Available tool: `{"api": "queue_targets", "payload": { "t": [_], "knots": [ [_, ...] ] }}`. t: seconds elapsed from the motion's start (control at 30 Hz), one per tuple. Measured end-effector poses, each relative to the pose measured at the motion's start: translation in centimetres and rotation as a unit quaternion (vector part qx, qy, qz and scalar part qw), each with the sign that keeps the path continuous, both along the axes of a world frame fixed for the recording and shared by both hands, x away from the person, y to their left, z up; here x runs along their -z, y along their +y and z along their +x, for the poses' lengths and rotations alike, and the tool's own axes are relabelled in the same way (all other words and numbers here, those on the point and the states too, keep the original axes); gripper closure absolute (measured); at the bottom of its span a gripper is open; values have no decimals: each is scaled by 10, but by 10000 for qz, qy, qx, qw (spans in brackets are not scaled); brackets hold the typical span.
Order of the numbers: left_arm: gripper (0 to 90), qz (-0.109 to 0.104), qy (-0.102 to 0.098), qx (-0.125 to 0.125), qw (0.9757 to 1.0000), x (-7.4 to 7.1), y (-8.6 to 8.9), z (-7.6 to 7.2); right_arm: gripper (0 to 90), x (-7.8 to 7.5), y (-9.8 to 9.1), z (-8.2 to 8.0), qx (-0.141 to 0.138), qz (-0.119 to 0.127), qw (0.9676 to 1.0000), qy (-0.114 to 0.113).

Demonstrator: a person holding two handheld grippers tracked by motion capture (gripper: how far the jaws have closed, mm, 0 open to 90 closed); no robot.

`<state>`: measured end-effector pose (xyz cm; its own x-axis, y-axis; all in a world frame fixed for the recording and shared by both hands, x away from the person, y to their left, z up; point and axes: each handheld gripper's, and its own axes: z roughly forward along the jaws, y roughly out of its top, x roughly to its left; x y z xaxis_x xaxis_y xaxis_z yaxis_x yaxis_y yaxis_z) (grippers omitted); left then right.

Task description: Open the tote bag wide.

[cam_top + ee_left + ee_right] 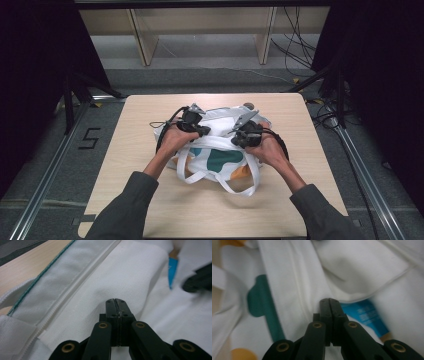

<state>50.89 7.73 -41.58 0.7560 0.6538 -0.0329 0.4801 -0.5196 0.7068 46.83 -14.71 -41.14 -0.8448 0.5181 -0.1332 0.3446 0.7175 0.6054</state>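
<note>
A white cloth tote bag (220, 161) with green and orange patches lies in the middle of the wooden table (140, 200), its straps (245, 187) trailing toward me. My left gripper (203, 131) rests on the bag's upper left part. In the left gripper view its jaws (115, 302) are pressed together at a pucker of white cloth (82, 302). My right gripper (234, 141) sits on the bag's upper right, jaws (329, 300) closed at a folded hem (362, 293). A blue item (368, 316) (173, 271) peeks from under the cloth.
The other gripper (198, 280) shows dark and blurred at the right of the left gripper view. Bare tabletop surrounds the bag on all sides. Beyond the table are wooden frame legs (142, 40), floor cables (300, 45) and dark curtains.
</note>
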Motion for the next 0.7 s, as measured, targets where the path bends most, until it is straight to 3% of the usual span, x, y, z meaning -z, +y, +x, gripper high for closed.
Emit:
{"api": "queue_targets", "payload": {
  "t": [0.1, 0.17, 0.2, 0.23, 0.27, 0.33, 0.4, 0.53, 0.57, 0.6, 0.63, 0.67, 0.7],
  "knots": [
    [892, 271, -100, -150, 9995, 1, -6, 8, 900, 2, 1, -22, -397, -18, 9984, 398],
    [892, 468, -207, -256, 9984, 0, -10, 14, 900, 6, 3, -29, -486, -100, 9975, 497],
    [892, 529, -231, -276, 9979, 0, -11, 16, 900, 19, 8, -41, -716, -329, 9951, 599],
    [892, 603, -254, -329, 9973, 0, -12, 18, 900, 19, 8, -41, -716, -329, 9951, 599],
    [893, 685, -246, -395, 9966, 2, -13, 21, 900, 30, 11, -54, -709, -434, 9941, 702],
    [892, 756, -257, -469, 9957, 5, -13, 26, 900, 31, 10, -55, -795, -434, 9936, 671],
    [893, 677, -232, -594, 9957, 7, -13, 28, 900, 36, 8, -60, -808, -366, 9938, 674],
    [890, 557, -287, -416, 9972, -3, -7, 20, 900, 30, 4, -56, -842, -197, 9948, 540],
    [890, 415, -364, -359, 9978, -8, -4, 15, 900, 20, 0, -56, -668, 113, 9970, 365],
    [890, 260, -366, -365, 9983, -10, -3, 11, 900, 20, 0, -56, -668, 113, 9970, 365],
    [890, 138, -330, -290, 9989, -13, 0, 7, 900, 9, -6, -56, -436, 431, 9978, 243],
    [890, 30, -296, -188, 9994, -15, 2, 2, 900, 9, -6, -56, -436, 431, 9978, 243],
    [889, -53, -235, -57, 9997, -17, 2, -3, 900, 3, -10, -54, -344, 557, 9978, 82]
  ]
}}
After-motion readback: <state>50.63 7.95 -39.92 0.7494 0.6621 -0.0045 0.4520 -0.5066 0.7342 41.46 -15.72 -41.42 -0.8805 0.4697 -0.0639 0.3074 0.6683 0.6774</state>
